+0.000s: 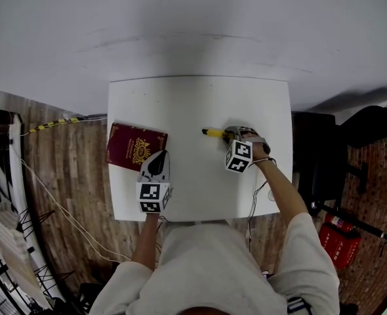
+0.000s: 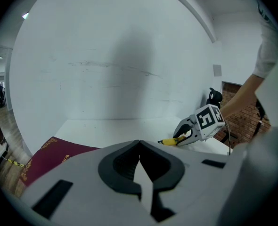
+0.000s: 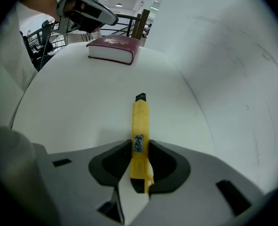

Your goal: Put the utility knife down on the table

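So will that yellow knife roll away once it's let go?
Probably not: the knife looks flat-sided and stiff, so it should lie still on the table. Its smooth plastic may slide a little if nudged.

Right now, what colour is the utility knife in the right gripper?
The utility knife is yellow with a black tip; the right gripper view shows it best.

The head camera looked steeply down from well above the left tongs [image 1: 158, 159] and right tongs [image 1: 229, 135], taking in the whole desk [image 1: 193, 104]. Each tongs camera sat close behind its own jaws, catching the other tongs off to one side; all three shared the desk top.
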`<state>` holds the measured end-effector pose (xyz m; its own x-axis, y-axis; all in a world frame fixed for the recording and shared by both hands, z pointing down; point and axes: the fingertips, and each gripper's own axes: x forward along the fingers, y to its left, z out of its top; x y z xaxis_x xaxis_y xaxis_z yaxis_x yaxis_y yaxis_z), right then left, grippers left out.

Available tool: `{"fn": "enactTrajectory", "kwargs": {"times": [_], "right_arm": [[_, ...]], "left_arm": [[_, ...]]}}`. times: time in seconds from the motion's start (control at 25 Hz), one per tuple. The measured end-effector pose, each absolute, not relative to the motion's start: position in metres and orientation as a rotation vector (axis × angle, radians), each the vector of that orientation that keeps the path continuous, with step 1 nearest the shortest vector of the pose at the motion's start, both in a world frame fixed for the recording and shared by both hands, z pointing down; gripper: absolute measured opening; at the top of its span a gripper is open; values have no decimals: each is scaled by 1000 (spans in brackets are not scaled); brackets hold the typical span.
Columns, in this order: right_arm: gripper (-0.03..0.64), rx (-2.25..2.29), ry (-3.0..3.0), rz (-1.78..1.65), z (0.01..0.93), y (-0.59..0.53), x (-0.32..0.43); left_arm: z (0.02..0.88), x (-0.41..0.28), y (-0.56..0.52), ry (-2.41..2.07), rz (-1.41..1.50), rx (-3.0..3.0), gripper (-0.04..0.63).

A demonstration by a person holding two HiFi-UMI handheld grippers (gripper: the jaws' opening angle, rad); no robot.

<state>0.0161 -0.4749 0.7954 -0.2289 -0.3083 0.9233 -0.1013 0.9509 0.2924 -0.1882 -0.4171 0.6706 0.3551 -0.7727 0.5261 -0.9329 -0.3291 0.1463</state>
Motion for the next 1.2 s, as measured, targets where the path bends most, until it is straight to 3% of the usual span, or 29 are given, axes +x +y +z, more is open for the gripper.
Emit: {"fn": "enactTrajectory", "kwargs": {"times": [0.36,0.52,1.2], "right_arm": [[121,310,-1809,-181,793,-476,17],[161,356,-1833,-136,788,-476,17],[6,721,-2024,59,723,-443,33]], "left_arm": [[665,-188,-413,-1492,509,2206,6],[664,-189,-410,-1495,507,2210,6],[642,-176,-392,-1500,515,2277,7]]}}
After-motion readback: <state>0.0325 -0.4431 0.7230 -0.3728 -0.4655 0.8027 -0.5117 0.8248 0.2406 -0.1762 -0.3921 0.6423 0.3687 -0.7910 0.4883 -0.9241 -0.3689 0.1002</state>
